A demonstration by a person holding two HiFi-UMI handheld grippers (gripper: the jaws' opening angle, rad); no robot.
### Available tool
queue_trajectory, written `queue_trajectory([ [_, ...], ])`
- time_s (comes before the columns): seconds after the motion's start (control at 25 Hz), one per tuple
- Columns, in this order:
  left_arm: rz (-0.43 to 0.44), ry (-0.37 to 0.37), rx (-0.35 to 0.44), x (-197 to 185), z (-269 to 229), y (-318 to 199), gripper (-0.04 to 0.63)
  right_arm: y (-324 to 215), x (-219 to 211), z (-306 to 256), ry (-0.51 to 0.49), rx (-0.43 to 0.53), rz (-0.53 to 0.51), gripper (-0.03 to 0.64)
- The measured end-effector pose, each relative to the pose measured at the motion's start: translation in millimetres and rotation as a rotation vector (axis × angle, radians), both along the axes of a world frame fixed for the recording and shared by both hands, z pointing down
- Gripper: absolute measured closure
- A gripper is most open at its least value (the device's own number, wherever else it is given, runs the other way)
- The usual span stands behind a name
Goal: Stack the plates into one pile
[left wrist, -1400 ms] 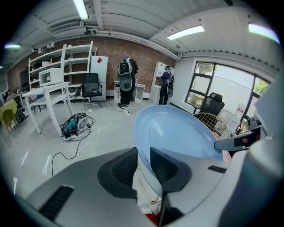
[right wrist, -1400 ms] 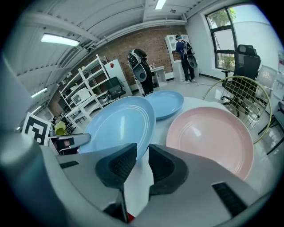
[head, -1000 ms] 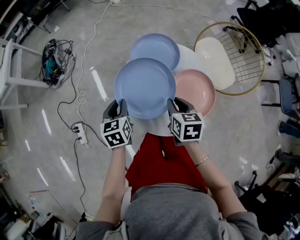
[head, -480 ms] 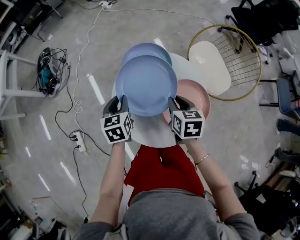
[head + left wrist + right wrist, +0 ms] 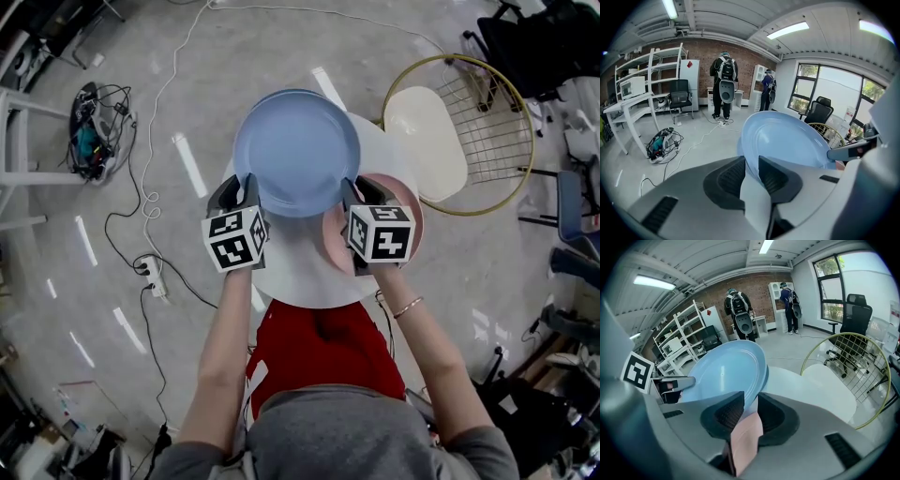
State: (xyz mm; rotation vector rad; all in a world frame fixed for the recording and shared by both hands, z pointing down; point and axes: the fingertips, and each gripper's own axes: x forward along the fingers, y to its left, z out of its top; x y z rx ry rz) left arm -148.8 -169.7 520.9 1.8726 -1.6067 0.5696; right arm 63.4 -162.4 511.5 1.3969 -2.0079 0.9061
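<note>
I hold a light blue plate point(image 5: 296, 150) level between both grippers, above a round white table point(image 5: 298, 281). My left gripper point(image 5: 246, 197) is shut on its left rim, and my right gripper point(image 5: 350, 199) is shut on its right rim. The plate point(image 5: 785, 140) fills the left gripper view and shows as a tilted disc point(image 5: 726, 371) in the right gripper view. It hangs almost exactly over a second blue plate point(image 5: 272, 97), of which only a thin far edge shows. A pink plate point(image 5: 412, 220) lies on the table under my right gripper, mostly hidden.
A gold wire chair point(image 5: 487, 141) with a cream seat point(image 5: 427, 141) stands to the right of the table. Cables and a power strip point(image 5: 150, 272) lie on the floor at left. Two people with backpacks point(image 5: 724, 84) stand far off by shelves.
Both grippers carried the blue plate away from me; it went from partly overlapping the second blue plate to covering nearly all of it. The pink plate is now mostly hidden under my right gripper.
</note>
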Motion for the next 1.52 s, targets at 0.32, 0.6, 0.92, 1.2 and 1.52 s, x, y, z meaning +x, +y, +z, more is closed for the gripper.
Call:
queue_trajectory([
  [0.32, -0.025, 0.01, -0.02, -7, 13, -26, 0.5, -30, -7, 13, 0.029, -0.013, -0.021, 0.518],
  [0.6, -0.025, 0.002, -0.038, -4, 25, -37, 0.5, -41, -4, 28, 0.049, -0.041, -0.015, 0.518],
  [0.92, -0.023, -0.014, -0.073, -4, 41, -39, 0.499, -44, -4, 43, 0.073, -0.068, -0.027, 0.518],
  [1.2, -0.025, -0.03, -0.104, -6, 49, -42, 0.492, -50, -6, 47, 0.083, -0.076, -0.024, 0.517],
  [1.52, -0.037, -0.033, -0.109, -8, 52, -42, 0.48, -52, -7, 50, 0.106, -0.068, -0.018, 0.518],
])
